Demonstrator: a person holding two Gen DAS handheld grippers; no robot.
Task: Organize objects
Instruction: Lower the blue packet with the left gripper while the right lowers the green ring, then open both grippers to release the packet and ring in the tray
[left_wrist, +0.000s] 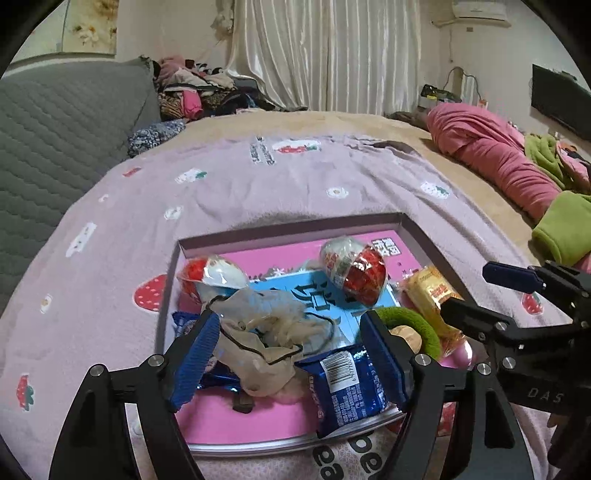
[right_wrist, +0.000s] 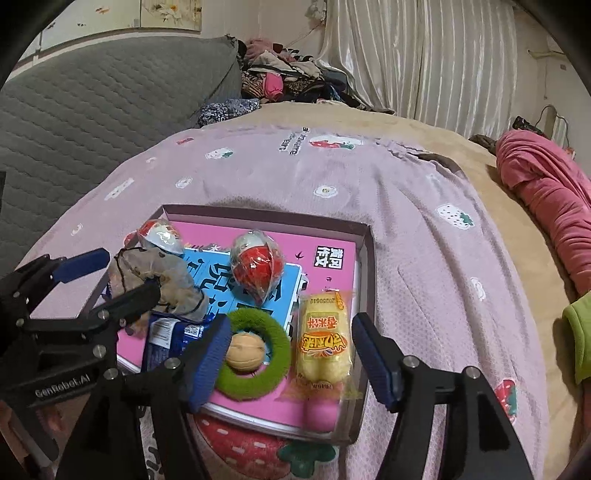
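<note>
A shallow box (left_wrist: 421, 232) (right_wrist: 364, 236) with a pink and blue bottom lies on a lilac strawberry blanket. In it are two red-and-white wrapped eggs (left_wrist: 354, 269) (right_wrist: 256, 264), a crumpled beige mesh pouch (left_wrist: 258, 332) (right_wrist: 162, 273), a blue snack packet (left_wrist: 347, 391) (right_wrist: 164, 336), a green fuzzy ring (right_wrist: 255, 354) (left_wrist: 413, 325) around a tan ball (right_wrist: 245, 350), and a yellow snack pack (right_wrist: 323, 343) (left_wrist: 432, 291). My left gripper (left_wrist: 291, 354) is open over the pouch and blue packet. My right gripper (right_wrist: 291, 354) is open over the ring and yellow pack.
A grey quilted cushion (left_wrist: 55, 140) lies at the left. A clothes pile (left_wrist: 199, 88) is at the back by white curtains. A pink blanket (left_wrist: 491, 151) and green cloth (left_wrist: 561, 229) lie at the right on the beige bed.
</note>
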